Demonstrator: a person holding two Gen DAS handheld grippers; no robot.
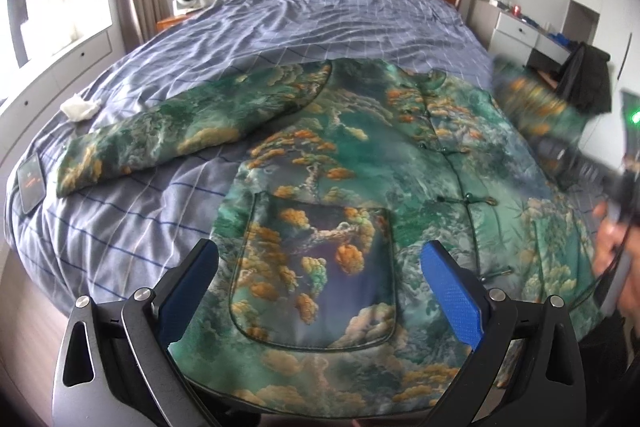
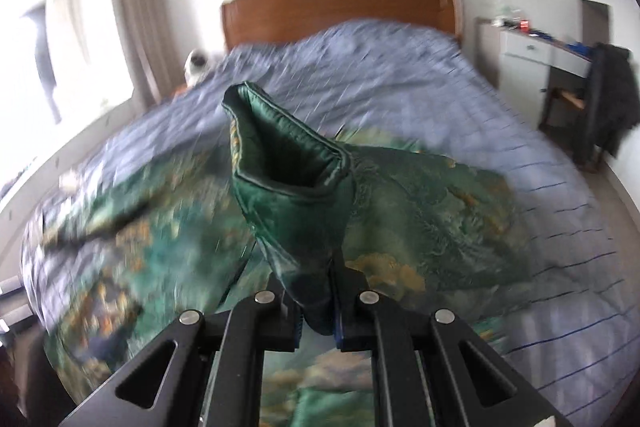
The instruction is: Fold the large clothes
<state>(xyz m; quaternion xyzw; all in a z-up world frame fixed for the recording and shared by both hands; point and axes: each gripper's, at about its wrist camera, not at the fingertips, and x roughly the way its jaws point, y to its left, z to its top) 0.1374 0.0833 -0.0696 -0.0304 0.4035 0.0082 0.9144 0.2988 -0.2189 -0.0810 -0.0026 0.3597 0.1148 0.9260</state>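
We see the green jacket (image 1: pixel 360 155) lying front-up on the blue bed cover (image 1: pixel 280 23), collar at 12 o'clock. Our left gripper (image 1: pixel 316 291) hangs w/ jaws spread wide over the hem pocket (image 1: pixel 316 275). Our right gripper (image 2: pixel 318 311) is clenched on the right sleeve (image 2: pixel 292 163) (cuff lifted, blurry), at 3 o'clock

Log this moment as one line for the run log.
jacket flat on bed | right gripper shut on sleeve, lifted | left gripper open above pocket | other sleeve spread out
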